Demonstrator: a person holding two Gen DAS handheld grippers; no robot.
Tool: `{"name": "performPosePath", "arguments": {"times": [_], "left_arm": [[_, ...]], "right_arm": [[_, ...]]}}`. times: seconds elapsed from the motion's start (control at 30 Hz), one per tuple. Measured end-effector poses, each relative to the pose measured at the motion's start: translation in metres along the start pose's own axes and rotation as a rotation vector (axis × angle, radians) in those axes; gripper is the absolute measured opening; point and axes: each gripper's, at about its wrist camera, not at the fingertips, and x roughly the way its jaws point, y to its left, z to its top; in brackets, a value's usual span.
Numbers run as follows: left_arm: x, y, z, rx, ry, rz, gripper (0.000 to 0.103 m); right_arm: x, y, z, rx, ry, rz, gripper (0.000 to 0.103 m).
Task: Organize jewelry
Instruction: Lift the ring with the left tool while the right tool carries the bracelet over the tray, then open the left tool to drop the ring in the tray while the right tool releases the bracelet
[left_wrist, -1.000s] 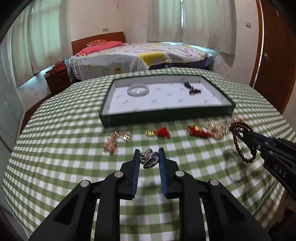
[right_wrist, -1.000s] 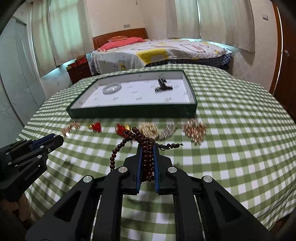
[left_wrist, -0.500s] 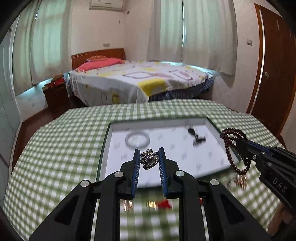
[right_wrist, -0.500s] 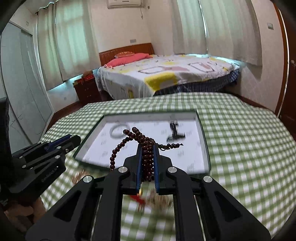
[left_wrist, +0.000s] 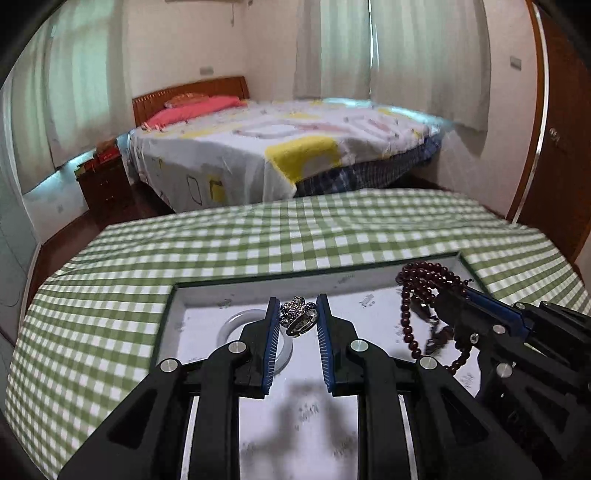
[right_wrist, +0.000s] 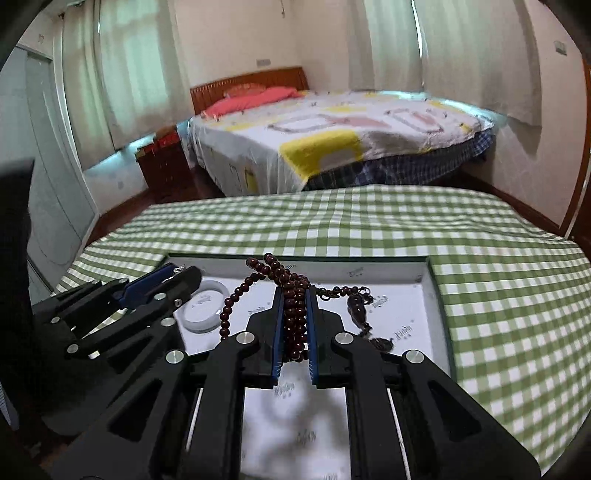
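Note:
My left gripper (left_wrist: 295, 317) is shut on a silver ring with a jewelled flower (left_wrist: 298, 316) and holds it over the white-lined jewelry tray (left_wrist: 207, 295). A white bangle (left_wrist: 232, 325) lies in the tray just behind it. My right gripper (right_wrist: 294, 306) is shut on a dark red bead bracelet (right_wrist: 291, 291) and holds it over the tray's (right_wrist: 430, 291) right half; its loops hang down (left_wrist: 410, 325). A dark piece (right_wrist: 360, 308) lies in the tray beyond the beads. Each gripper shows in the other's view, left (right_wrist: 173, 275), right (left_wrist: 458, 295).
The tray sits on a round table with a green checked cloth (left_wrist: 258, 240). Behind it stand a bed (left_wrist: 295, 147), a dark nightstand (left_wrist: 103, 177) and a brown door (left_wrist: 561, 129) at the right.
Both grippers have moved forward from the table's front, past the loose jewelry row, and now hover over the tray. Each still holds its piece.

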Motion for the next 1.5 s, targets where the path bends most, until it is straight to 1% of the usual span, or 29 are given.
{"name": "performPosePath", "arguments": {"times": [0.17,0.27,0.37,0.47,0.5,0.53,0.57,0.7,0.83,1.03,1.1,1.27,1.37,1.5], "left_arm": [[0.033,0.004,0.000,-0.010,0.088,0.003,0.021],[0.043,0.004,-0.001,-0.025,0.120,0.014,0.021],[0.054,0.003,-0.001,-0.020,0.158,0.013,0.021],[0.060,0.001,-0.002,-0.016,0.199,-0.009,0.024],[0.060,0.001,-0.002,-0.013,0.206,-0.013,0.030],[0.060,0.001,-0.001,-0.010,0.210,-0.009,0.034],[0.060,0.002,-0.001,-0.014,0.211,-0.003,0.036],[0.060,0.010,-0.002,-0.061,0.219,-0.011,0.054],[0.054,0.015,-0.001,-0.084,0.192,-0.006,0.064],[0.036,0.021,0.003,-0.097,0.132,-0.015,0.074],[0.022,0.023,0.004,-0.100,0.098,-0.023,0.075],[-0.013,0.023,0.003,-0.086,0.019,-0.013,0.075],[-0.040,0.026,-0.004,-0.078,-0.036,0.002,0.075],[-0.067,0.031,-0.015,-0.092,-0.075,0.009,0.075]], "right_arm": [[0.033,-0.009,0.003,0.002,0.074,-0.017,0.011],[0.047,-0.012,0.004,0.005,0.126,-0.016,0.011],[0.062,-0.013,0.006,-0.001,0.174,-0.018,0.012],[0.068,-0.012,0.008,-0.006,0.200,-0.015,0.016],[0.069,-0.011,0.009,-0.014,0.200,-0.023,0.022],[0.069,-0.010,0.009,-0.015,0.198,-0.032,0.024],[0.069,-0.011,0.009,-0.013,0.196,-0.034,0.025],[0.066,-0.015,0.009,0.005,0.185,-0.038,0.028],[0.059,-0.019,0.011,0.003,0.152,-0.053,0.038],[0.037,-0.019,0.012,0.004,0.090,-0.061,0.043],[0.023,-0.017,0.012,-0.006,0.060,-0.067,0.043],[-0.016,-0.014,0.007,-0.016,-0.005,-0.071,0.043],[-0.039,-0.012,0.000,-0.015,-0.035,-0.068,0.043],[-0.066,-0.007,-0.013,-0.015,-0.062,-0.072,0.043]]}}
